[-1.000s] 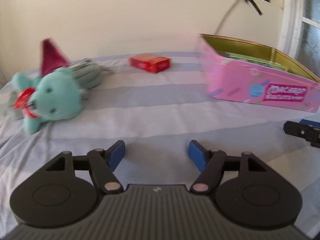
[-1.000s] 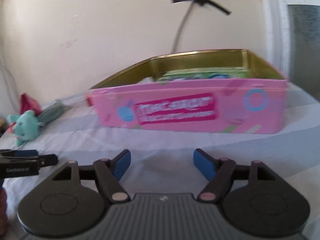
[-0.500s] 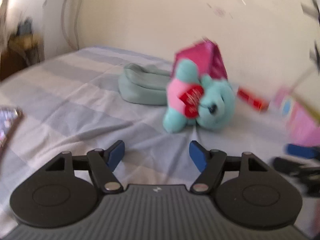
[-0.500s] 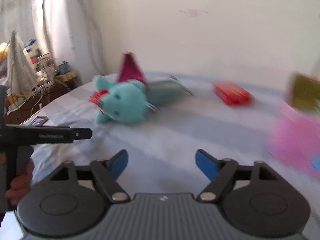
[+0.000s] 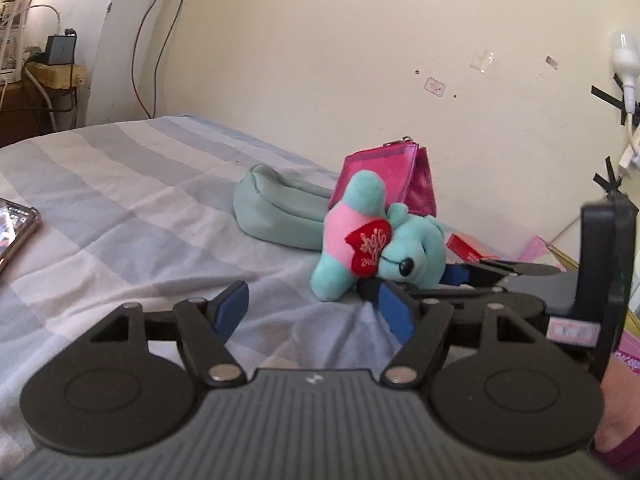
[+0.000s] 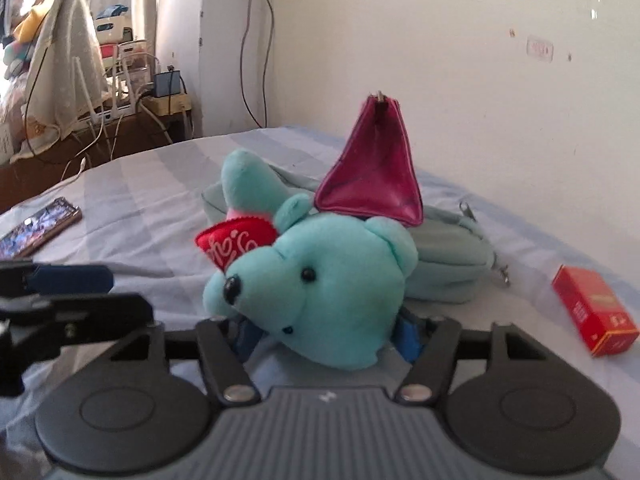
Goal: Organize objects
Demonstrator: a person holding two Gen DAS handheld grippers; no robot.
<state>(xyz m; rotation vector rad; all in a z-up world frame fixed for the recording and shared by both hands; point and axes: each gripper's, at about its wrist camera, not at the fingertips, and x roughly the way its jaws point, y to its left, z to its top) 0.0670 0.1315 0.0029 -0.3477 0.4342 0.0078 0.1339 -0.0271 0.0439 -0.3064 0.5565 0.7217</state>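
**Teal bear between closing right jaws**

Teal plush all over the left wrist view: one bear [image 5: 360,240] lying on its side on the striped sheet [image 5: 120,216], one red heart [image 5: 368,246] on its chest, head toward the right. Behind it, touching, one pale green pouch [image 5: 276,212] and one magenta purse [image 5: 390,178] standing upright. One red box [image 5: 468,249] just beyond the bear's head, one phone [image 5: 16,232] at the left edge, a corner of one pink tin [image 5: 536,248] far right. Left gripper [image 5: 314,308] low over the sheet, aimed slightly downward, jaws parted wide with only cloth between them, short of the bear. Right gripper [image 5: 412,280] coming in from the right, level with the bear's head, a blue pad on either side of the muzzle; part of a hand [image 5: 616,416] at the lower right corner.

Same count in the right wrist view: one bear [image 6: 320,284], one heart [image 6: 236,240], one purse [image 6: 372,184], one pouch [image 6: 448,264], one box [image 6: 592,308], one phone [image 6: 38,232]. Right gripper [image 6: 326,332] tilted down, jaws closing with the bear's head between them, blue pads [image 6: 408,332] mostly hidden behind the plush; firm contact not clear. Left gripper [image 6: 68,284] at the left edge, seen side-on, near the bear's nose but apart from it.
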